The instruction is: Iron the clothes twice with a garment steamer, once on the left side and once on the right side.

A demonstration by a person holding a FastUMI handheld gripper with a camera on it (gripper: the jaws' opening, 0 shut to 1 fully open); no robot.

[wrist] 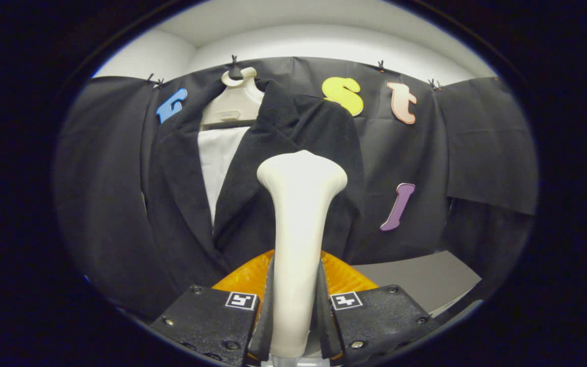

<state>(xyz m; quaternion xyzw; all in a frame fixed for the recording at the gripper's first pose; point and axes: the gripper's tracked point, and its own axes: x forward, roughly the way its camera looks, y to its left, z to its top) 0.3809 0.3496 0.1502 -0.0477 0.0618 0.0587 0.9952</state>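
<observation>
Your gripper (293, 306) is clenched on the steamer (299, 229), both fingers (212, 318) pressing its pale handle from either side, low on the shaft. You hold it pointing forward, the handle rising upright between the fingers to a flared head that sits in front of the jacket (181, 204). That jacket hangs on a pale hanger (235, 99) against the booth's cloth wall, lapels open over a white panel (219, 158). Your steamer head covers part of the jacket's front, so whether it touches the fabric is hard to make out. Behind the handle an orange ribbed piece (252, 275) peeks out, mostly hidden. Beyond the fingers, off to one side, a grey surface (416, 278) is cut off.
</observation>
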